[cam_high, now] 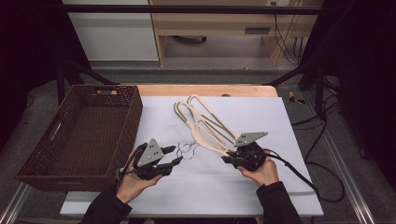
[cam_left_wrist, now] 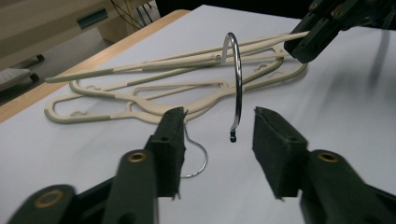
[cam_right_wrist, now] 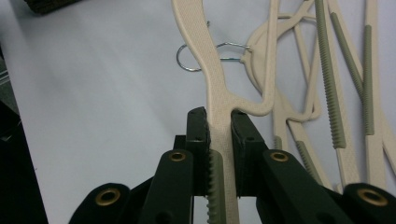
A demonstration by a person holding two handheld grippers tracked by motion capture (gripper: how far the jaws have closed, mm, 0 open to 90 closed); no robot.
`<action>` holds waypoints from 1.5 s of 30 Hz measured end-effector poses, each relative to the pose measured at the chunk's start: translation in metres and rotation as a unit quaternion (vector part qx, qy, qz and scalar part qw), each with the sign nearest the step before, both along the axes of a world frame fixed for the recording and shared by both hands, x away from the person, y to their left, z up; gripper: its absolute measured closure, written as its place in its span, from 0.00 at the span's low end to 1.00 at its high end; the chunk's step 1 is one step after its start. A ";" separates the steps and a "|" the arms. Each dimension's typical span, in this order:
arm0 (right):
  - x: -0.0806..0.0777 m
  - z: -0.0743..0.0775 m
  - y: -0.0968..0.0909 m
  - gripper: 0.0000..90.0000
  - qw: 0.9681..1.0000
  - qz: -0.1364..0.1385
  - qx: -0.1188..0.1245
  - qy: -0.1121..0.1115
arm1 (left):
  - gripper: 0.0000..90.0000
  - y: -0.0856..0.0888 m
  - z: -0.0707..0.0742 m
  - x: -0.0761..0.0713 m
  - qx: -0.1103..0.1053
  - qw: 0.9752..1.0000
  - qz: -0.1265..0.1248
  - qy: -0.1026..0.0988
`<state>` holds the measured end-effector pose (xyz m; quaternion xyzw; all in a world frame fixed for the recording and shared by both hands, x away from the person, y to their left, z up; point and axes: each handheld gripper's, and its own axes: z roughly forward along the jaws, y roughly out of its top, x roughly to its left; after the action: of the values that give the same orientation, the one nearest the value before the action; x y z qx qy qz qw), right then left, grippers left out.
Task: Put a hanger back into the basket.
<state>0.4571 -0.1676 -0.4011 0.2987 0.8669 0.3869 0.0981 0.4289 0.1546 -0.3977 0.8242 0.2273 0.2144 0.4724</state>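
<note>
— Gripping one of the cream hangers (cam_right_wrist: 211,70) by its shoulder arm, the right gripper (cam_high: 232,159) is pressing its fingers (cam_right_wrist: 198,140) onto the ribbed plastic from both sides. Is that the step in hand, do you think?

— It is looking that way. The person is taking hold of the top hanger while it is lying with the others in a loose stack (cam_high: 205,123) on the white sheet (cam_high: 261,186) covering the tabletop (cam_high: 205,89), right of the middle. Nothing is lifted clear yet, as far as the high view is showing.

— And the left gripper (cam_high: 176,155)?

— Its fingers (cam_left_wrist: 170,140) are standing well apart, and the metal hook (cam_left_wrist: 237,88) of a hanger is hanging in the gap between them, touching neither. A second, thinner wire hook (cam_left_wrist: 198,158) is lying just by the left-hand finger.

— So what is the next move calling for?

— Probably a close on that upright hook, or a steadying of it, so the right gripper can be drawing its hanger free of the tangle. The hangers are interlocking, so a pull may be dragging the neighbours along.

— And then the brown woven basket (cam_high: 32,163) at the left?

— Likely the destination; it is sitting beside the sheet, well apart from the hangers.

— How are the hands posed?

— Both forearms are coming in low from the near edge, the left hand (cam_high: 135,183) angling its gripper rightward toward the hooks, the right hand (cam_high: 262,172) angling leftward and away.
</note>
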 end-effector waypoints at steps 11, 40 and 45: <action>-0.008 0.000 0.004 0.89 0.999 0.020 -0.013 0.022 | 0.94 0.000 0.010 -0.010 0.040 0.998 -0.006 -0.050; -0.013 -0.002 0.007 0.91 0.997 0.046 -0.007 0.055 | 0.49 -0.016 0.036 -0.005 -0.016 0.994 -0.044 -0.096; -0.016 0.003 0.005 0.91 0.997 0.052 0.006 0.054 | 0.36 -0.008 0.021 0.003 0.011 0.997 -0.045 -0.066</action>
<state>0.4411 -0.1629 -0.3981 0.2740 0.8829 0.3801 0.0294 0.4318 0.1463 -0.3765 0.8228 0.1554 0.2494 0.4864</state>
